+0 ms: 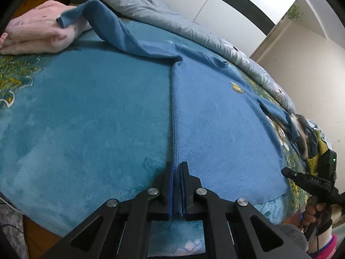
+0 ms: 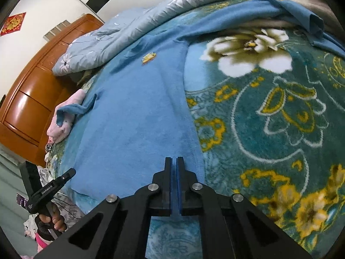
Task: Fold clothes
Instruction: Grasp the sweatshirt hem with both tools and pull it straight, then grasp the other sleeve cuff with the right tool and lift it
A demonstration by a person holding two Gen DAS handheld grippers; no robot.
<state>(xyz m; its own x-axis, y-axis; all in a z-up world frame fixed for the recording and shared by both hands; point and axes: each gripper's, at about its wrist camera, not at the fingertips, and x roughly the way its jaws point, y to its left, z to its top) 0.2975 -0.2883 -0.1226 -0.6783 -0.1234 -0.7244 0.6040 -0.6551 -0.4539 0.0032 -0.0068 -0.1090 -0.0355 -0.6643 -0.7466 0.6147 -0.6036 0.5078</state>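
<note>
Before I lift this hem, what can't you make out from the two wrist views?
- Left tool: it is closed on the blue sweater hem, but the pinched edge is hidden between the pads.
- Right tool: nearly closed over the hem corner; whether cloth is caught cannot be told.
- Right sleeve: blurred, and its end runs out of the right wrist view.
- Small yellow badge: too small to read.
- Pink garment: partly covered by the left sleeve cuff.
</note>
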